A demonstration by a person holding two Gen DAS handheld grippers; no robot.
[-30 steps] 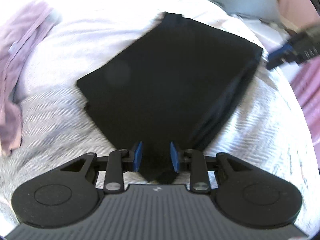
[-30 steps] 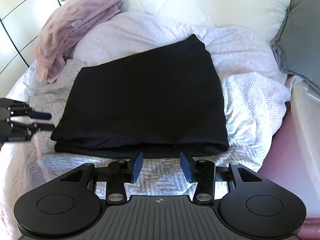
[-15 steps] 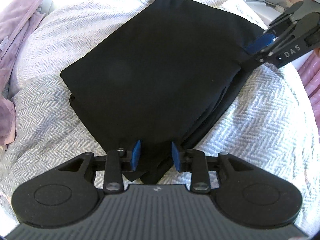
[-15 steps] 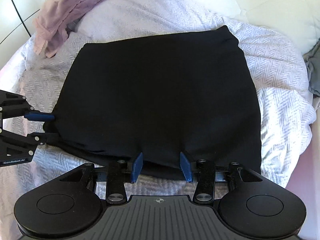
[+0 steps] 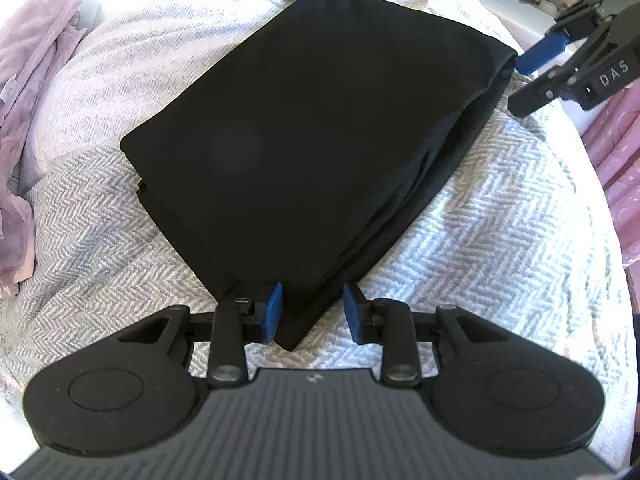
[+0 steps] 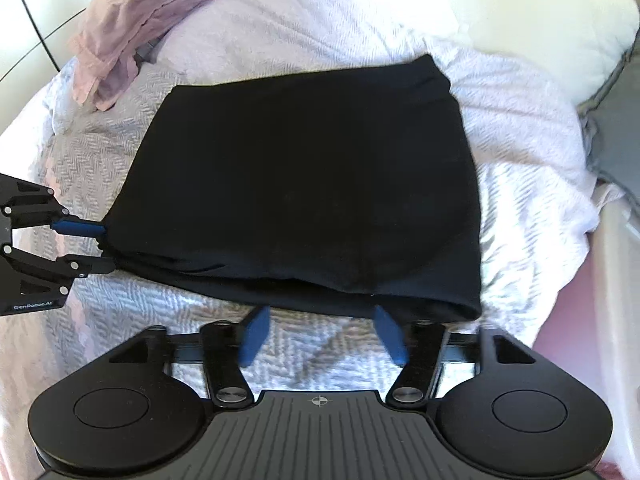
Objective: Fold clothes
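A folded black garment (image 5: 320, 128) lies flat on a white herringbone blanket (image 5: 480, 220). My left gripper (image 5: 313, 312) is open, and the garment's near corner sits between its blue pads without being pinched. In the right wrist view the garment (image 6: 304, 184) fills the middle, and the left gripper (image 6: 86, 246) straddles its left corner. My right gripper (image 6: 322, 336) is wide open, its tips just short of the garment's near edge, over bare blanket. From the left wrist view the right gripper (image 5: 524, 76) sits beside the garment's far right corner.
A crumpled pink garment (image 6: 160, 12) lies at the back left of the bed. A white pillow (image 6: 520, 12) and a grey pillow (image 6: 616, 140) are at the back right. A pink surface (image 5: 616, 152) borders the bed on the right.
My right gripper has opened wider and its tips no longer overlap the garment's edge. The left gripper still straddles the corner, about as open as before.
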